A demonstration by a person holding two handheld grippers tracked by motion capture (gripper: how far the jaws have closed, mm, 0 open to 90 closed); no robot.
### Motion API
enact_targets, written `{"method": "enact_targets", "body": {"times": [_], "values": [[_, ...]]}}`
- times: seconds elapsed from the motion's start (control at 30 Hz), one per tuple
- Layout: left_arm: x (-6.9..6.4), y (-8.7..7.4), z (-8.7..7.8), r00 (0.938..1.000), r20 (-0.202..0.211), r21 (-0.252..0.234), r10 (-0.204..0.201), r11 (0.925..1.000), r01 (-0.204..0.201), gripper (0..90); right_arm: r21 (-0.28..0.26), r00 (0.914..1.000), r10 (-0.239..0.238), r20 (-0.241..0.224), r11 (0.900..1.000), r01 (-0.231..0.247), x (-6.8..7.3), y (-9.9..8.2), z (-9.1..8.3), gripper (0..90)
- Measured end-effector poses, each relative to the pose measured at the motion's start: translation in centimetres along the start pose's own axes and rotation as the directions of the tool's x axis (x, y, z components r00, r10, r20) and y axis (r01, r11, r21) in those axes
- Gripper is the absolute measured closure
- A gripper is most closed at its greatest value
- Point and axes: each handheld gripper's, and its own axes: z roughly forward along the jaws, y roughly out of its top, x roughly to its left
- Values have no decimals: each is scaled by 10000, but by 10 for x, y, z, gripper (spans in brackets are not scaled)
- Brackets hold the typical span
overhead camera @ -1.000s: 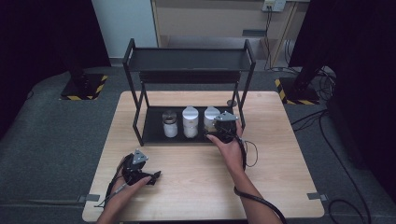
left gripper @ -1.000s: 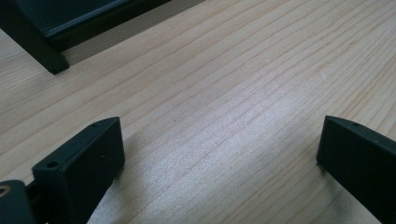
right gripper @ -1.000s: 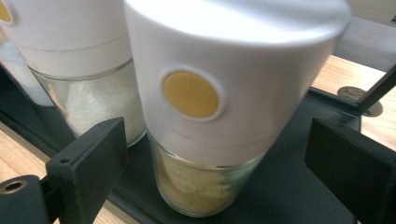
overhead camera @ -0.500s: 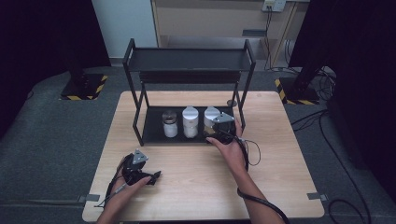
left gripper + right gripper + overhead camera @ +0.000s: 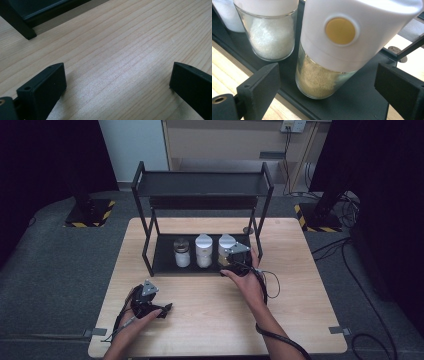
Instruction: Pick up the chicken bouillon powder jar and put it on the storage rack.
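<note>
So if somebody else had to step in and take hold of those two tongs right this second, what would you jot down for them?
Left tongs: open, holding nothing, resting low over the bare wooden table near the front edge.
Right tongs: open, jaws either side of the jar with yellowish grains, not touching it.
That jar stands upright at the right end of the rack's bottom shelf, beside the middle jar of white grains and a third jar on the left.
Done: right tongs lined up on the jar.
Left: probably close on the jar and lift it; nothing is gripped yet.

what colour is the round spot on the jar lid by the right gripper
Yellow-orange spot on a white lid, right gripper view.
</note>
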Motion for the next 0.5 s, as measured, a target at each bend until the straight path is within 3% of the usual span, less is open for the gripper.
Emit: {"method": "enact_targets", "body": {"times": [0.3,0.5], "values": [[0,0,0,10000,21,15,14,10000,-14,0,-24,9998,130,-157,9999,-130,-2,-6,-5,68],[1,0,0,10000,26,17,14,10000,-14,0,-236,9980,239,-587,9994,-254,-4,-15,-18,64]]}}
